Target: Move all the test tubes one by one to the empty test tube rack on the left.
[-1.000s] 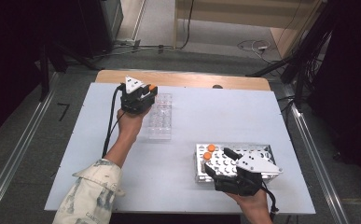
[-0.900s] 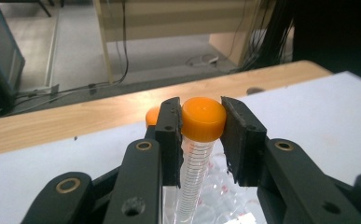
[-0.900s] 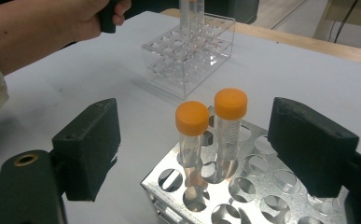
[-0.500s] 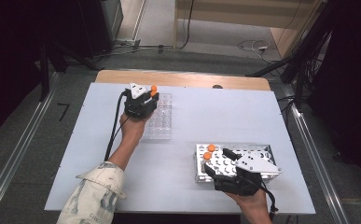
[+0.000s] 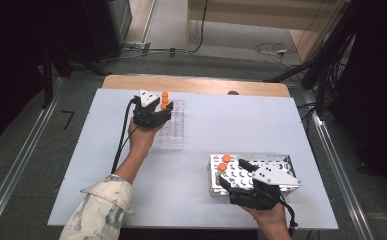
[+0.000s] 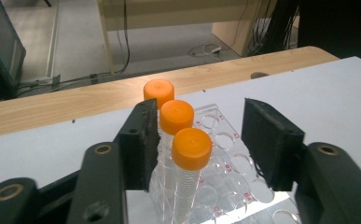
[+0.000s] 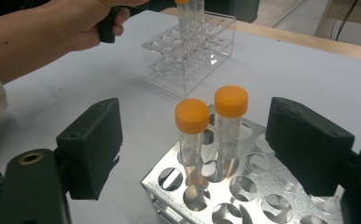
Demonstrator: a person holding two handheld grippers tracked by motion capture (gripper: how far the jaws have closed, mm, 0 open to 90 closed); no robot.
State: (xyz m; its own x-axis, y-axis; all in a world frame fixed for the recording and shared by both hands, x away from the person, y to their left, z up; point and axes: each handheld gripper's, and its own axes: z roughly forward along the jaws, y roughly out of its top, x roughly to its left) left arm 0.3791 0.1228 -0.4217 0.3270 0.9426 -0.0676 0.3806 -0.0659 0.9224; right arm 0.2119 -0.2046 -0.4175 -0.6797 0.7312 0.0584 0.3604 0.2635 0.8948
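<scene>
Three orange-capped tubes (image 6: 191, 154) stand in a row in the clear rack (image 5: 173, 131), upper left of centre in the high view. My left gripper (image 6: 199, 140) has just been opening; its jaws sit either side of the nearest tube, left pad just beside it, right pad well clear, nothing gripped. Lower right, two capped tubes (image 7: 211, 123) stand in the metal rack (image 5: 281, 162). Right gripper (image 7: 192, 149) is wide open around them, not touching. Both racks on the white surface (image 5: 241, 120).
</scene>
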